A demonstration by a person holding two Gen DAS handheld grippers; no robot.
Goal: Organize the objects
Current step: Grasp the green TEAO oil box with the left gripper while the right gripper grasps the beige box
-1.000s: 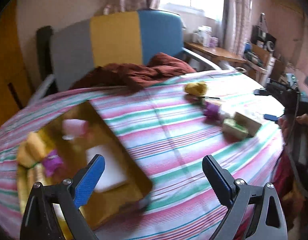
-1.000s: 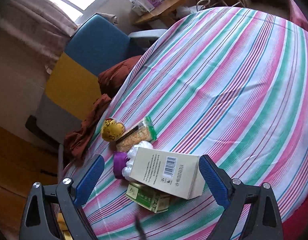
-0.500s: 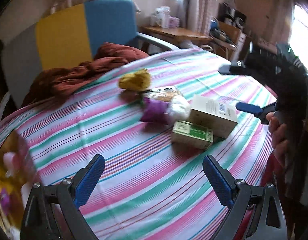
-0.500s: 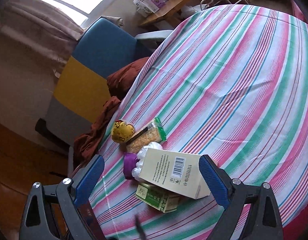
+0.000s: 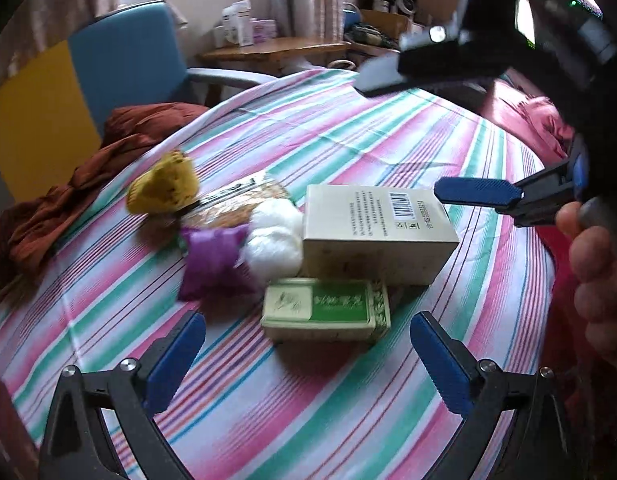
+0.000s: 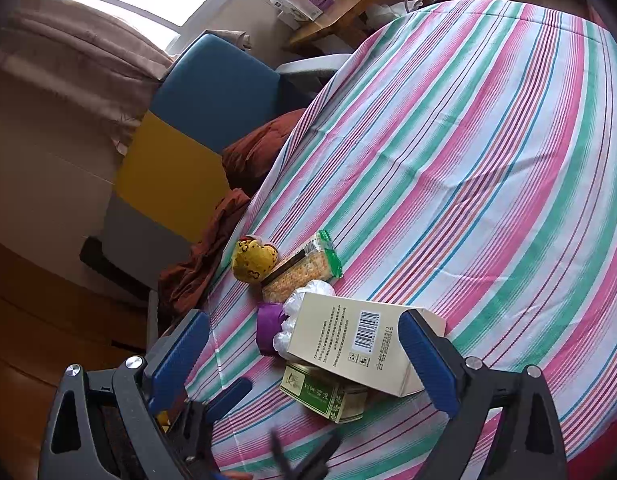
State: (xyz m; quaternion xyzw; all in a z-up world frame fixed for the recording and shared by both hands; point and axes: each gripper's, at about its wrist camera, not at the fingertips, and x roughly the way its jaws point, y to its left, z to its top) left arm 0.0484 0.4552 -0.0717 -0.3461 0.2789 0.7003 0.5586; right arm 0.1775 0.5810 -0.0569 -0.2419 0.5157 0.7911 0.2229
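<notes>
**Left wrist view: green box dead ahead of the left gripper, long side across the jaws**

Left gripper (image 5: 306, 354): jaws opening, wide apart, nothing between them. It points down at the striped tablecloth (image 5: 348, 136).

Nearest item is the green box (image 5: 326, 314), lying flat just beyond the fingertips and roughly centred on the gap. Its long axis runs left-right in this view, in line with the jaw opening. My read: a straight-in grab would span the long side, so rolling the wrist to take the short side looks safer.

Touching it behind: the cream carton (image 5: 378, 232), barcode face up. Beside that, the white ball (image 5: 274, 236) and purple pouch (image 5: 214, 262), then the cracker pack (image 5: 236, 204) and yellow toy (image 5: 162, 186) farthest.

Right gripper (image 6: 304, 354): jaws apart, empty, hovering over the cream carton (image 6: 358, 340), which it frames between its fingers.

So the left is nearer the green box and the right is nearer the carton. Risk: the two touch, so lifting one may drag the other.
</notes>
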